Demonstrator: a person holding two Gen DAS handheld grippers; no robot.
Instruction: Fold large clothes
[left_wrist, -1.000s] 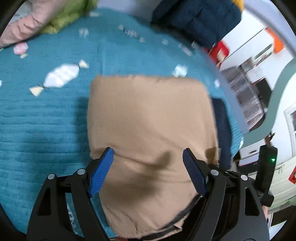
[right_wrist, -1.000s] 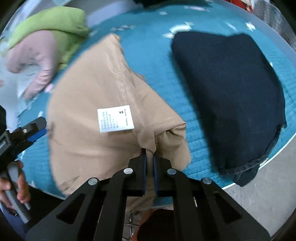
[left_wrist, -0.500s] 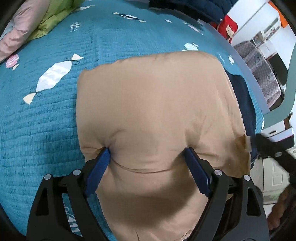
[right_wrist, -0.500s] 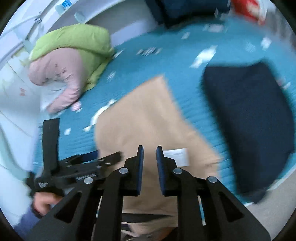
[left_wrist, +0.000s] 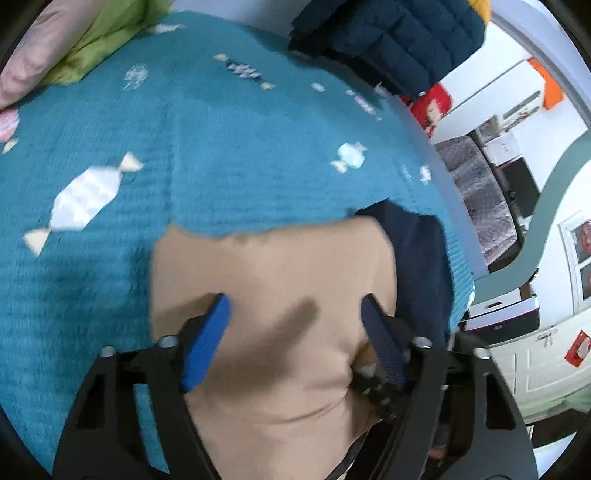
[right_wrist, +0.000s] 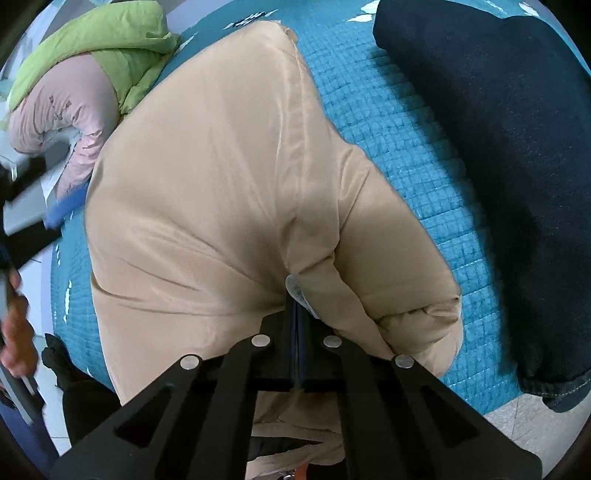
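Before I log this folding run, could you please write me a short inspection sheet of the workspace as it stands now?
Surface: teal quilted blanket with white candy shapes.
Job's things: tan padded coat lies bunched on the blanket; a folded dark navy garment lies apart beside it.
Clutter: green and pink padded jackets at the far edge; a dark blue quilted jacket at the far end.
Grippers: right gripper shut on a fold of the coat; left gripper closing over the coat, pads not yet pressing.
Cables: nothing seen.
Surroundings: white cabinets and a pale floor beyond the blanket's edge.
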